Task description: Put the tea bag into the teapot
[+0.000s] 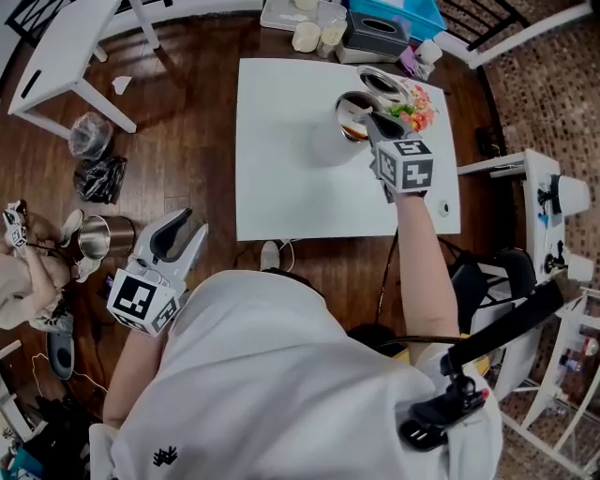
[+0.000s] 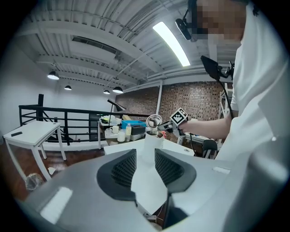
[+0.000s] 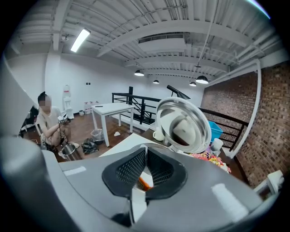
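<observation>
A white teapot stands on the white table. Its shiny round lid is tilted up over the pot's top. My right gripper reaches in beside that lid, just above the pot. Its jaws are shut, and a small orange piece, by its look the tea bag, is pinched between the pads. My left gripper hangs open and empty off the table's near left edge, pointing towards the teapot.
A metal dish and flowers lie right behind the teapot. Cups, a dark tissue box and a blue box stand beyond the far edge. At the left, a seated person, a steel pot and bin bags.
</observation>
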A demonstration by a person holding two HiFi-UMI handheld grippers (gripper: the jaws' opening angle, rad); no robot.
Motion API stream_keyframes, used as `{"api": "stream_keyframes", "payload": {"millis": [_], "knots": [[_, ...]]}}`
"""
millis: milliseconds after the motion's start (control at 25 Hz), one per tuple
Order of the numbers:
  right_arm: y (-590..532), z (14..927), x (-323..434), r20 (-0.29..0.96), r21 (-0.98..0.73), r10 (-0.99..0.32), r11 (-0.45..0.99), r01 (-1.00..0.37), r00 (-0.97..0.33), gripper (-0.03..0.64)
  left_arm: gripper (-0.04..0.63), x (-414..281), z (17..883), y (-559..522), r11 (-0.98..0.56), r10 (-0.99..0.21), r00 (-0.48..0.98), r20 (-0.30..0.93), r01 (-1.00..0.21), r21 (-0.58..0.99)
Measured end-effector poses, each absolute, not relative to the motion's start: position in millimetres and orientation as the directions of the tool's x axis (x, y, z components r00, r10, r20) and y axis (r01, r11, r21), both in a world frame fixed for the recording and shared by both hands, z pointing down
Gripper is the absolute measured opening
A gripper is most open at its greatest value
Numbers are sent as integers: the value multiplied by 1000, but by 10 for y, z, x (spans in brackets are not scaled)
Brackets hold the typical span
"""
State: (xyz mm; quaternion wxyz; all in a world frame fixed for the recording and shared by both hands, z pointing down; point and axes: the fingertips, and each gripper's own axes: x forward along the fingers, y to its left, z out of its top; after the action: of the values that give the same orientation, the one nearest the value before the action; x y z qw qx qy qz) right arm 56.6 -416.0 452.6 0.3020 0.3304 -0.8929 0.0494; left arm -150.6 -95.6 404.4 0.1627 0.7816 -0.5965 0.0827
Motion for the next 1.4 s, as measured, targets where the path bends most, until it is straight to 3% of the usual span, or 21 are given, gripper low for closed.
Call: {"api": "stream_keyframes", "payload": {"millis": [360, 720, 1080, 1400], "knots": [[-4436, 4919, 484, 611, 87, -543, 769, -634, -575, 20, 127, -1643, 4136, -914, -169, -912, 214, 351, -974, 153], [-4351, 4901, 476, 604, 82, -540, 774, -628, -586, 83, 127, -1641, 4122, -922, -182, -911, 228, 345, -970, 160], [-3892, 4452, 636, 532, 113, -610, 738, -665, -587, 83, 127, -1605, 4030, -936, -275, -899, 310, 309, -949, 152], [-2847, 4097, 808, 466, 91, -668, 688, -720, -580, 81, 127, -1574, 3969, -693, -408, -863, 431, 265, -902, 139]]}}
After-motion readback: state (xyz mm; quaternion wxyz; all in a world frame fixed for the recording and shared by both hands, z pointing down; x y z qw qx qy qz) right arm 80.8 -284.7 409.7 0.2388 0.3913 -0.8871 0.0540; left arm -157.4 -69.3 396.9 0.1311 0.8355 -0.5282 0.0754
